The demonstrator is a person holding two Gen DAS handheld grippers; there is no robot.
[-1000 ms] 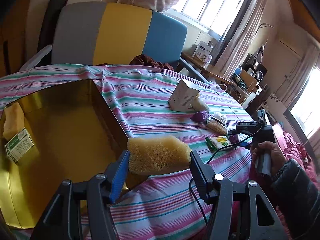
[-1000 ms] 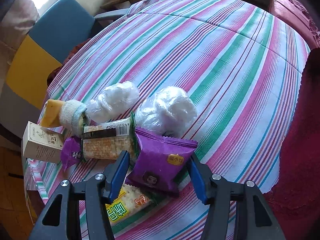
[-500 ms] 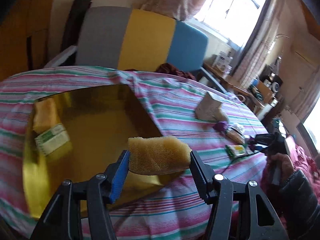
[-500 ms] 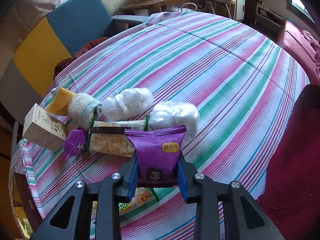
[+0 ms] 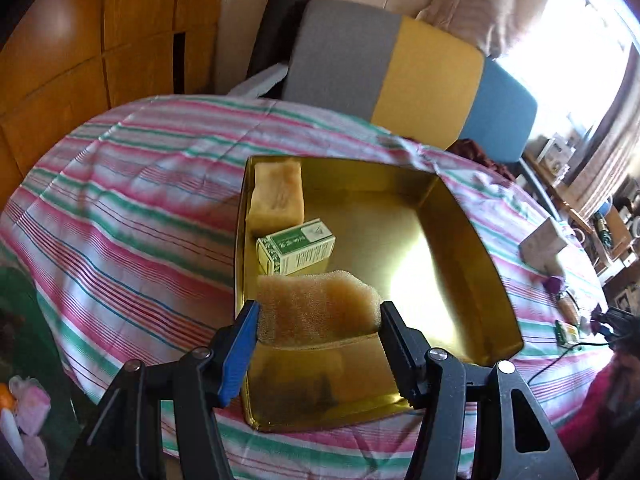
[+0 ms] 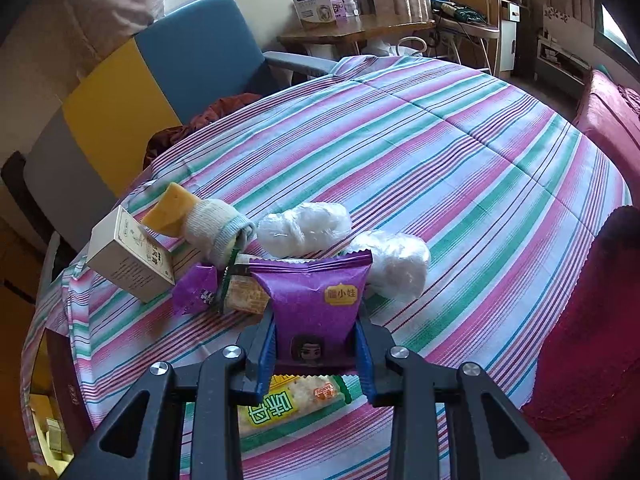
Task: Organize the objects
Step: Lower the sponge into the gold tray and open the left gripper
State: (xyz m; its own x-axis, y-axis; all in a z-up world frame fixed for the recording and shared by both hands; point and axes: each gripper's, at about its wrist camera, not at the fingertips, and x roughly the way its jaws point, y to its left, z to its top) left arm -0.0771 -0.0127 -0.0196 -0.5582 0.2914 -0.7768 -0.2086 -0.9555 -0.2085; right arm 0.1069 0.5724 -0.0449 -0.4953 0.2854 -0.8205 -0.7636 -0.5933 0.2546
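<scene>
1. Left wrist view: striped pink, green and white cloth (image 5: 132, 200) covers a round table, with one grey, yellow and blue chair (image 5: 404, 76) behind it and wooden panelling at the far left.
2. One shallow gold metal tin (image 5: 452, 240) sits on the cloth. It holds two things against its left wall: one tan sponge block (image 5: 277, 196) in the far corner and one green-and-white carton (image 5: 297, 251) just in front of it.
3. The left gripper (image 5: 318, 330) is clamped on one yellow porous sponge (image 5: 316, 304), held over the near left part of the tin.
4. At the right edge a few small items on the cloth are too small to name.
5. Right wrist view: the same striped cloth fills the frame, with a wooden side table (image 6: 356, 30) behind.
6. The right gripper (image 6: 314, 354) is closed narrowly on one purple foil snack packet (image 6: 312, 300), pinching its lower end, raised above the cloth.
7. Behind the packet lie two white plastic-wrapped bundles (image 6: 304, 230), one beige carton (image 6: 130, 264), one sock-covered yellow block (image 6: 200, 220), one small purple wrapper (image 6: 196, 290) and one cracker pack (image 6: 244, 296), partly hidden.
8. One green-and-yellow biscuit pack (image 6: 288, 404) lies under the gripper, mostly covered by it.
</scene>
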